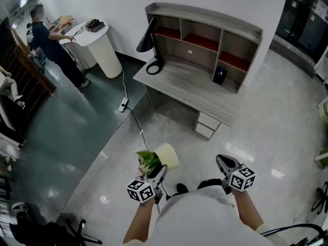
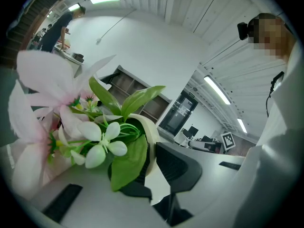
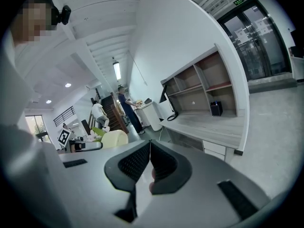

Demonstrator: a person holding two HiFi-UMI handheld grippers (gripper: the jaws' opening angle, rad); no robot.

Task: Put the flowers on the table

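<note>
A cream pot [image 1: 168, 156] of pink and white flowers [image 1: 146, 161] with green leaves hangs above the floor, in front of me. My left gripper [image 1: 159, 172] is shut on the pot's rim [image 2: 150, 133], with the flowers [image 2: 97, 144] filling the left of the left gripper view. My right gripper [image 1: 221, 161] is held beside it to the right, shut with nothing between its jaws [image 3: 149, 145]. The grey desk [image 1: 188, 87] with a shelf unit on top stands ahead against the white wall. The right gripper view also catches the pot [image 3: 114, 138] and the desk [image 3: 209, 126].
On the desk stand a black lamp [image 1: 151, 47] at the left and a small black box [image 1: 219, 75] in a lower shelf. Drawers [image 1: 207, 125] hang under its right side. A power strip [image 1: 123, 105] and cable lie on the floor. A person [image 1: 51, 44] stands at a white counter [image 1: 100, 46] far left.
</note>
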